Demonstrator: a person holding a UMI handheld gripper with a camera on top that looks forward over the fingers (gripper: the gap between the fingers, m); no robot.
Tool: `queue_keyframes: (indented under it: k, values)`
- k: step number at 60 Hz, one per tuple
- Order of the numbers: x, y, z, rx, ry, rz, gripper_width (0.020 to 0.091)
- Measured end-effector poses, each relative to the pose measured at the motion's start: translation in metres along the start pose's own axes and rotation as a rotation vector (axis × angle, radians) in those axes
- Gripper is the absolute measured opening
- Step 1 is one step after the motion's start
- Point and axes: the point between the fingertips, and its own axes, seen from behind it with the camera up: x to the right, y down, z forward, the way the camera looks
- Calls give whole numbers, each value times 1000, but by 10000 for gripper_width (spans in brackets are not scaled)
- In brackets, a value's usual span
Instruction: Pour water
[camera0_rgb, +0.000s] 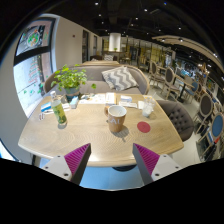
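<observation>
Nothing poured yet — hand-held gripper (111, 160) hung released and empty, well short of mug (117, 118), bottle (59, 111) and glass (148, 108) ahead on surface (60, 140) — grasp and pour remained.

Strong fisheye bowing toward the rim. Ceiling lamps (113, 41) glow warm; daylight enters the window (28, 75) at left. Wooden table (95, 135) evenly lit, shadows soft, distant shelves indistinct.

The gripper (105, 160) hangs in the air with its two fingers spread wide apart, nothing caught between them. Each finger shows its magenta pad (76, 158) on the inner face, turned toward the other across the open gap, both fingers pointing straight ahead
</observation>
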Motion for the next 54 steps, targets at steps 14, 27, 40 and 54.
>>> queue_keyframes:
  k: [14, 27, 40, 54]
  values:
    - [-33, 4, 8, -26, -16, -34, 855]
    - [-122, -6, 31, -8, -88, -49, 855]
    - [-232, -48, 80, 81, -174, -30, 860]
    - [-297, -91, 170, 173, -170, -14, 861]
